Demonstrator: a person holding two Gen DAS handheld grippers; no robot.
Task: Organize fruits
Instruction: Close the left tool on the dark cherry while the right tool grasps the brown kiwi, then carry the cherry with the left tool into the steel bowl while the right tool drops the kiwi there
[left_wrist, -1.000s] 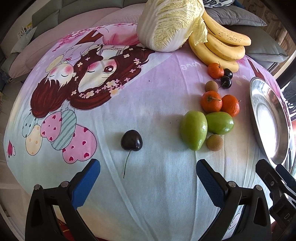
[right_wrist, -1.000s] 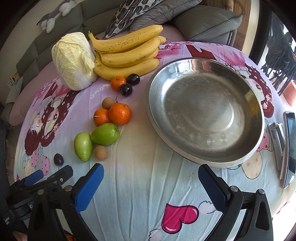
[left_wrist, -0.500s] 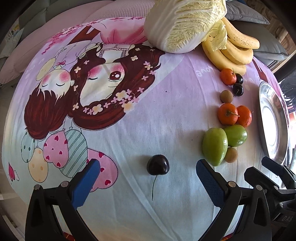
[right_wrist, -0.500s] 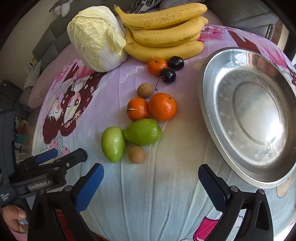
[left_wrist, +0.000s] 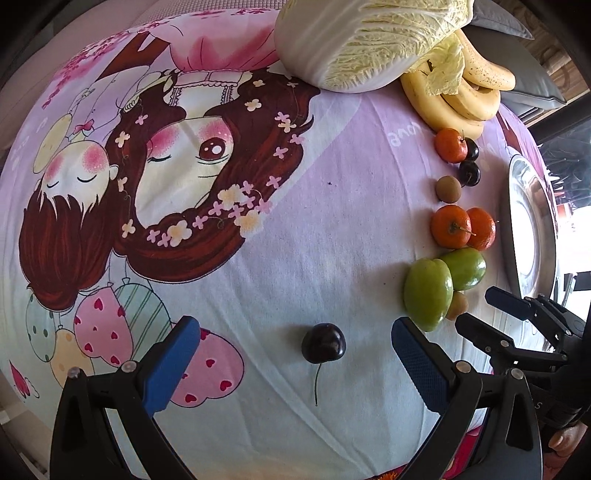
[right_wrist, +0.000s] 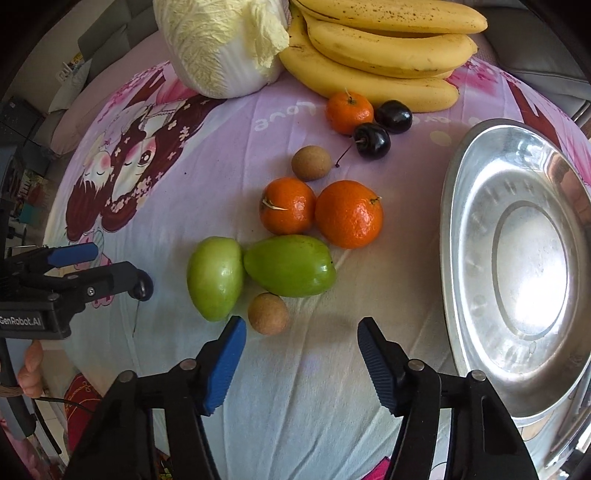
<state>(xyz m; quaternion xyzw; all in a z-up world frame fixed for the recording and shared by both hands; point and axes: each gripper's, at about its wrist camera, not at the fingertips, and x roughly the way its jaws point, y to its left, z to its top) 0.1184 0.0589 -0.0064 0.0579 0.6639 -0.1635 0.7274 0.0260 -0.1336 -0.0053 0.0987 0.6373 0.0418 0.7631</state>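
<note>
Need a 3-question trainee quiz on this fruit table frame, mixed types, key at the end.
1. True or false: the lone cherry lies between the left tongs' open fingers, untouched.
2. How many oranges are on the cloth?
A) two B) three C) five
3. Fill in: the metal plate holds ____ fruit.

Key:
1. True; the pads stand clear on both sides.
2. B; two sit together beside the green fruits, one near the bananas.
3. No; it is bare. The right tongs have just been closing, with nothing between them; a small brown fruit lies just ahead of the left finger.
</note>
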